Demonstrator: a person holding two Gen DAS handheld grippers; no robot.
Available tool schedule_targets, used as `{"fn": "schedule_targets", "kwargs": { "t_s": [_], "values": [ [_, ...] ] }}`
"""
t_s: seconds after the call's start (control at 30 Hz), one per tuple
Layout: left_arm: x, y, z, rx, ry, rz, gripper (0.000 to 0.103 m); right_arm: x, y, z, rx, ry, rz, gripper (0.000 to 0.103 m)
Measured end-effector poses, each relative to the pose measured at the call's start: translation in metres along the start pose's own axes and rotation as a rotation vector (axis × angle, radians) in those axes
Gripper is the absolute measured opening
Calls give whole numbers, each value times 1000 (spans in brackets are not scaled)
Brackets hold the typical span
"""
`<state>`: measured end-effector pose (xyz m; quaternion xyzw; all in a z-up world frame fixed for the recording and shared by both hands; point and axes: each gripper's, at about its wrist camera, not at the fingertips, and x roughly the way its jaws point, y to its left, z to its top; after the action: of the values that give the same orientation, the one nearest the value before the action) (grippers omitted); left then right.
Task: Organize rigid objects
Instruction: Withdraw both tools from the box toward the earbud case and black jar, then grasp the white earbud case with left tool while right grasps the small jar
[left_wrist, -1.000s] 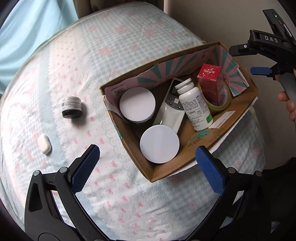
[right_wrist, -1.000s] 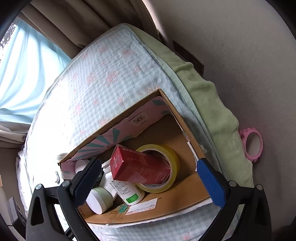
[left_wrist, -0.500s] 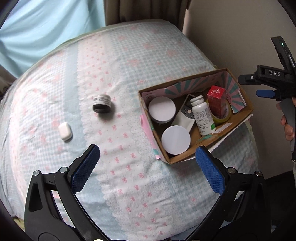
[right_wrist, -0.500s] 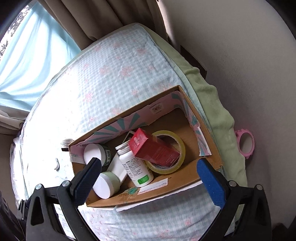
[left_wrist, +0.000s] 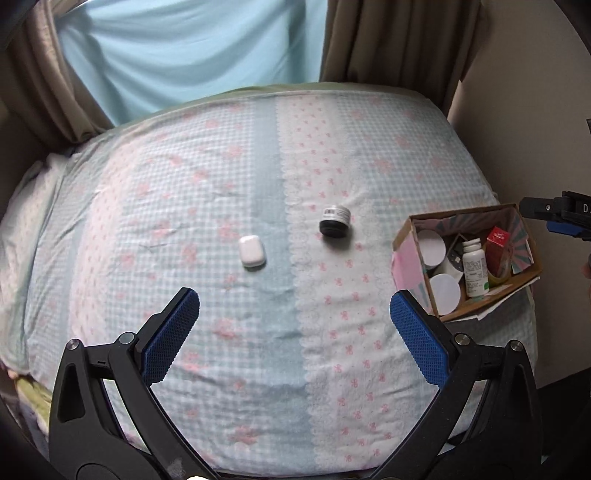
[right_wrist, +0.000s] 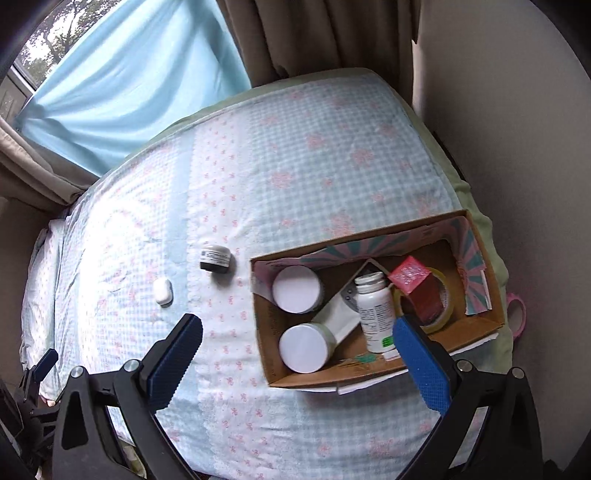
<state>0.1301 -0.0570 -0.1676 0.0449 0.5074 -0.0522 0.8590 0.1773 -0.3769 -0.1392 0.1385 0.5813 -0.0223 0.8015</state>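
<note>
A cardboard box (left_wrist: 406, 225) (right_wrist: 271, 373) sits at the bed's right edge. It holds two white-lidded jars (right_wrist: 303, 347), a white pill bottle (right_wrist: 375, 314), a red carton (right_wrist: 410, 275), a tape roll (right_wrist: 445, 317) and a white remote (right_wrist: 338, 314). A small dark jar (left_wrist: 334, 220) (right_wrist: 215, 259) and a white earbud case (left_wrist: 252, 252) (right_wrist: 163, 291) lie loose on the bedspread left of the box. My left gripper (left_wrist: 293, 323) is open and empty above the bed's front. My right gripper (right_wrist: 297, 349) is open and empty above the box's near side.
The bed has a blue and pink patterned bedspread (left_wrist: 258, 177). Curtains (left_wrist: 388, 40) and a window hang behind it, a wall stands at the right. A pink ring object (right_wrist: 517, 314) lies beside the bed. The other gripper shows at the left wrist view's right edge (left_wrist: 565, 216).
Both grippers pulled back and up from the box. The left view swung left, so the loose jar and earbud case now sit near its centre. Nothing was grasped.
</note>
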Motion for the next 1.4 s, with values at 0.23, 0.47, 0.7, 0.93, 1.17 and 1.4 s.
{"fn": "schedule_targets", "kwargs": {
  "t_s": [0.23,0.47,0.7,0.93,1.17,1.4],
  "values": [
    [12,64,11,-118,28,11,103,26,81,10,-46,52,109,103],
    [53,102,21,-223,90,7,103,77,135,32,-43,136,162,103],
    [115,110,36,-281,173,-13,103,137,155,54,-41,228,135,103],
    [184,106,42,-297,256,16,103,204,154,72,3,302,119,102],
    [243,102,36,-312,283,68,100,261,147,76,26,348,81,100],
    [296,82,23,-236,304,105,83,307,130,77,81,388,59,87]
  ]
}}
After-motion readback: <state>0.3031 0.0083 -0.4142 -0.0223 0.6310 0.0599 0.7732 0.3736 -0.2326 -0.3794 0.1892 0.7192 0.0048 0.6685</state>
